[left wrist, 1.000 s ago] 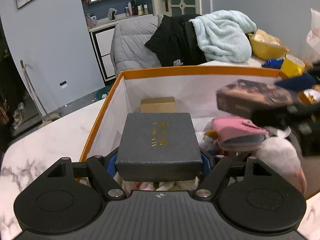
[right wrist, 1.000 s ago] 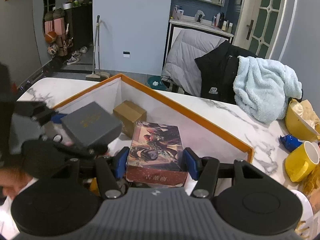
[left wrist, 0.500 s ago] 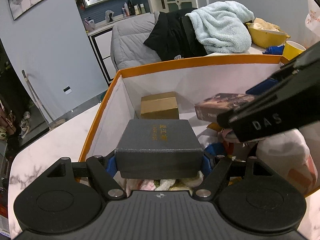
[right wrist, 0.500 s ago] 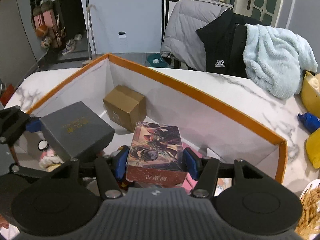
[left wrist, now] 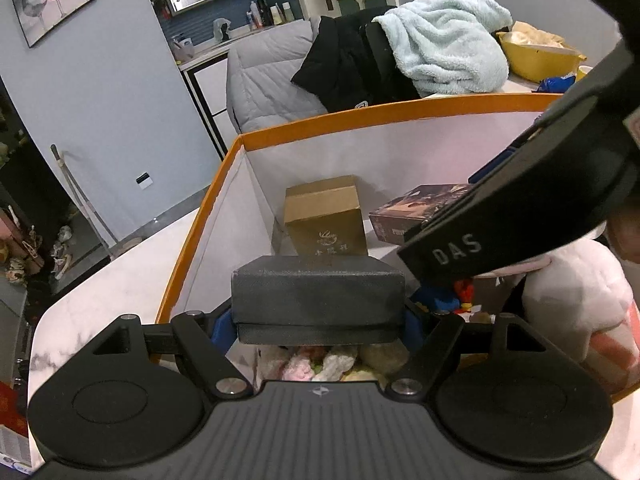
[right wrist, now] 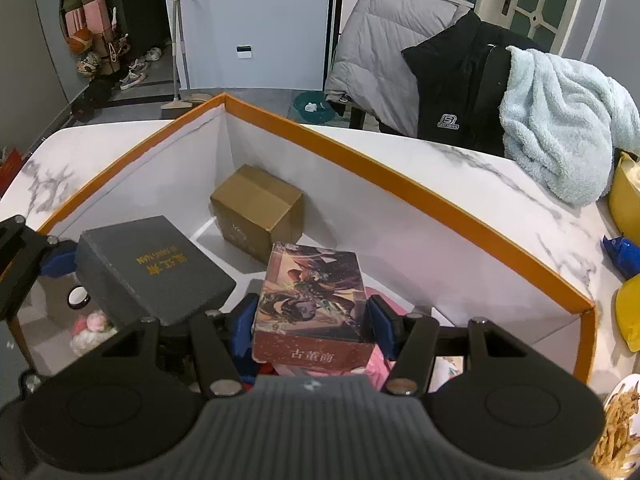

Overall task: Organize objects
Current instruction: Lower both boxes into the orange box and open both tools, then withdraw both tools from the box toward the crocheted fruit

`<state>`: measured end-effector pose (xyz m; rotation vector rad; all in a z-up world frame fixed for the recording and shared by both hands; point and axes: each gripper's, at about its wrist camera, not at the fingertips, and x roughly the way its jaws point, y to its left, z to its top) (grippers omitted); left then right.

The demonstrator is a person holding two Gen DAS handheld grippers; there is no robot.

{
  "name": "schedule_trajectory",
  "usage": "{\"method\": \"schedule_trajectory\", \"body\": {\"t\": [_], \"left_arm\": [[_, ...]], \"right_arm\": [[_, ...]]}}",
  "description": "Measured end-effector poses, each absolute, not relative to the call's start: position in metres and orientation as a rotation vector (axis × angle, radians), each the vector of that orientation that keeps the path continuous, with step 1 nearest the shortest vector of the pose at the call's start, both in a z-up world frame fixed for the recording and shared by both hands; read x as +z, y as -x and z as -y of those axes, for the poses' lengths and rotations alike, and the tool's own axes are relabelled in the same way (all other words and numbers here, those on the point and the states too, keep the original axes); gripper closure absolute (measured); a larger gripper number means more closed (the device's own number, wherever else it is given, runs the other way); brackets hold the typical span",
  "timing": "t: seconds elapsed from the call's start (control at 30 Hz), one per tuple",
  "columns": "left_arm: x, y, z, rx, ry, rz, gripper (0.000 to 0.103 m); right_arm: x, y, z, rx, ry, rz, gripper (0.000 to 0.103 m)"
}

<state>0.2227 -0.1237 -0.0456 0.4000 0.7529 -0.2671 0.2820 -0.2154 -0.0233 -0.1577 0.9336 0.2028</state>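
Left tool (left wrist: 319,320) clamped on grey box (left wrist: 318,300), gold lettering seen only from right, right tool (right wrist: 312,322) clamped on illustrated box (right wrist: 312,300), bare floor beside brown carton (right wrist: 256,210) within orange-rimmed box (right wrist: 440,200).

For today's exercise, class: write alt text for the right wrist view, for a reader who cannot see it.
The right hand-held gripper holds an illustrated box over a big orange-rimmed bin on a marble table. At left, the left hand-held gripper holds a dark grey box; a brown carton sits in the bin's far corner.
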Motion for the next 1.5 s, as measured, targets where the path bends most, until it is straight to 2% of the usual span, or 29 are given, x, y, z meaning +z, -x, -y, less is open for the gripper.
{"method": "schedule_trajectory", "body": {"t": [0.5,0.53,0.6,1.2,1.5], "left_arm": [[-0.049,-0.231,0.133,-0.219,-0.462,-0.847,0.003],[-0.049,-0.231,0.132,-0.221,-0.461,-0.852,0.002],[-0.049,-0.232,0.131,-0.223,-0.456,-0.858,0.002],[-0.03,-0.238,0.117,-0.217,-0.324,-0.855,0.003],[-0.016,-0.228,0.115,-0.213,-0.352,-0.827,0.003]], "right_arm": [[-0.032,-0.289,0.211,0.199,0.175,-0.96,0.041],[-0.031,-0.289,0.211,0.201,0.175,-0.962,0.039],[-0.031,-0.287,0.211,0.21,0.185,-0.96,0.03],[-0.005,-0.275,0.218,0.234,0.134,-0.873,0.03],[0.005,-0.263,0.207,0.241,0.174,-0.847,0.03]]}}
